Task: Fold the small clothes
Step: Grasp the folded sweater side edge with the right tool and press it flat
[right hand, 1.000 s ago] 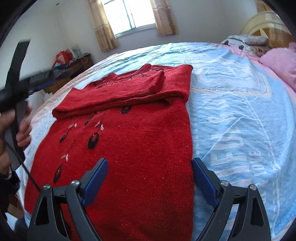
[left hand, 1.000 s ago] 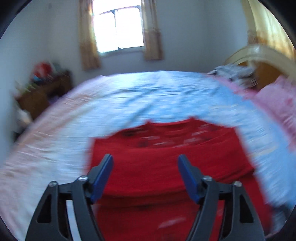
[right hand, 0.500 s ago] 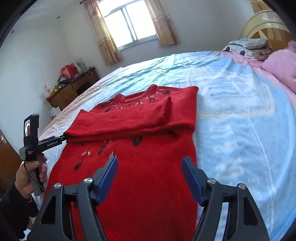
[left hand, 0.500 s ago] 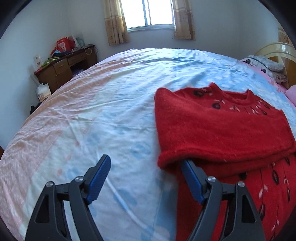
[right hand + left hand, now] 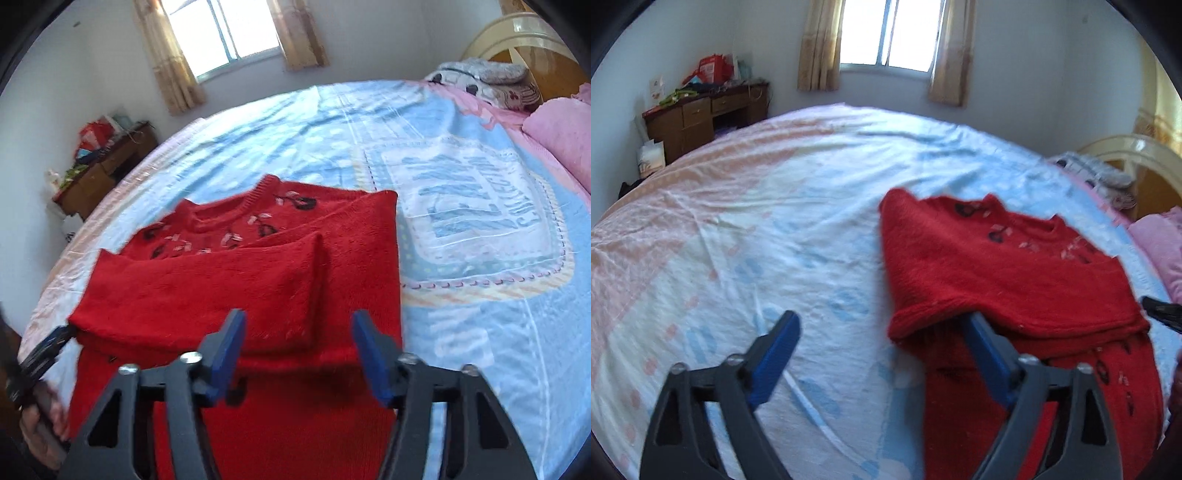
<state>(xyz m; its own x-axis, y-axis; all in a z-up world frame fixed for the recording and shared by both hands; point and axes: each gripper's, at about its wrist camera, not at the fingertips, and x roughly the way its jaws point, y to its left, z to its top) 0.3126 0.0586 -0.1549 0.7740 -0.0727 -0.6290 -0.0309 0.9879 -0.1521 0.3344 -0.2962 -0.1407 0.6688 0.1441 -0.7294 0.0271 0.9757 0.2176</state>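
The red sweater [image 5: 236, 291] lies on the bedspread [image 5: 746, 229], both sleeves folded across its chest. The left gripper [image 5: 882, 339] has just widened at the sleeve's folded edge, gripping nothing; the right gripper [image 5: 299, 354] has been narrowing, still empty above the lower fold, suggesting the hem-up fold comes next.

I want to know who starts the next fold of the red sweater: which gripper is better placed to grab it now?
Probably the left gripper: its jaws have just been opening wide, and one finger is already tucked under the folded sleeve edge of the red sweater. The right gripper, jaws closing, hovers over the middle.
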